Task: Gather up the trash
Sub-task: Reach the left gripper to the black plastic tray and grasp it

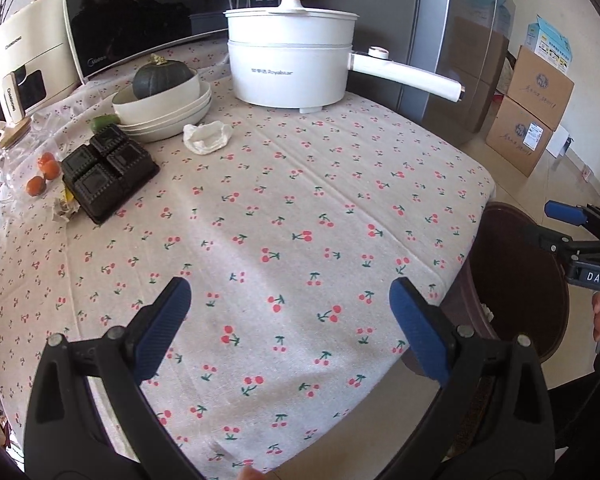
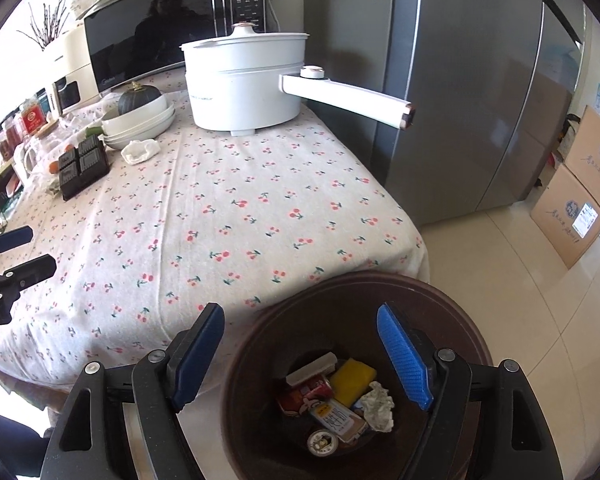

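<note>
Readable text, as you hold position:

- White electric pot: "Royalstar" on its front wall, preceded by small characters too fine to read.
- Your right tongs: "DAS" in white on a black block, left wrist view.
- Microwave: a small logo at its lower left corner, too blurred to spell out.
- Cream appliance at far left: lettering on its top and handle, not legible.
- Cardboard boxes: handwriting and round logos, unreadable.

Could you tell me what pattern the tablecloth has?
Small red cherries on pale fabric on the tablecloth, clearest in the left wrist view.
</note>
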Available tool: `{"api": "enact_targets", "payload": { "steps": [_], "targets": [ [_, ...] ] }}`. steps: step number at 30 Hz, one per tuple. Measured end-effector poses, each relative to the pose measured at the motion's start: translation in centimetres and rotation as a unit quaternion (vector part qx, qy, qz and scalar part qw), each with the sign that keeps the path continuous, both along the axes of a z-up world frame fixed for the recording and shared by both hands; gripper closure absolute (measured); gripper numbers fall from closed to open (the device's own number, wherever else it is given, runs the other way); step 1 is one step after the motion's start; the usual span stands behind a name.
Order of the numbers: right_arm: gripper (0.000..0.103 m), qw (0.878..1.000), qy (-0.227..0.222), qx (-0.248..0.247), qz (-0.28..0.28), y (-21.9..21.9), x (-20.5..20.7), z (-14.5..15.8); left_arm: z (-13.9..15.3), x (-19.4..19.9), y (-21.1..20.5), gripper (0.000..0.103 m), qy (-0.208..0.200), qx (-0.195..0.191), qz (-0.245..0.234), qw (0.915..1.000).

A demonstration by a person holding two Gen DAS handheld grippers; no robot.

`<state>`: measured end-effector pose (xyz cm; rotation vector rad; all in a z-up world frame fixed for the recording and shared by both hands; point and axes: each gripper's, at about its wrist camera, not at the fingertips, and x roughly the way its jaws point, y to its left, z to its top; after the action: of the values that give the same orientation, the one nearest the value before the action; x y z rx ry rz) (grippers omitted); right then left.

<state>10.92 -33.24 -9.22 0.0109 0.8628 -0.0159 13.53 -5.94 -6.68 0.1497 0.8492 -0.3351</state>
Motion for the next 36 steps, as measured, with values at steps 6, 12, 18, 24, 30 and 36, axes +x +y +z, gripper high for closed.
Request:
{"api": "enact_targets", "payload": {
  "steps": [6,12,18,24,30,36],
  "targets": [
    [0.020,1.000,-0.002,0.008,0.023,3.6,2.6,0.0,-0.2,1.2,5.2,0.003,-0.008,0.004,0.075,0.9971],
    [0.020,0.999,0.004,0.002,0.048,7.5,5.8,-0.4,-0.4,3.6,10.4,0.003,-0.004,-0.020,0.148,0.9888],
    [0.020,0.997,0.003,0.008,0.071,10.8,9.9,-0.3,-0.7,6.8,13.0,0.003,-0.009,-0.030,0.194,0.9805],
    [0.020,0.996,0.003,0.011,0.092,13.5,14.1,-0.9,-1.1,10.6,14.2,0.008,-0.027,-0.044,0.231,0.9717],
    [0.020,0.995,0.001,0.016,0.096,14.7,18.2,-1.7,-2.0,14.4,15.0,0.017,-0.036,-0.064,0.263,0.9619],
    [0.020,0.996,0.009,0.043,0.079,14.7,21.2,-3.0,-3.6,16.9,15.5,0.026,-0.020,-0.085,0.285,0.9546]
  ]
}}
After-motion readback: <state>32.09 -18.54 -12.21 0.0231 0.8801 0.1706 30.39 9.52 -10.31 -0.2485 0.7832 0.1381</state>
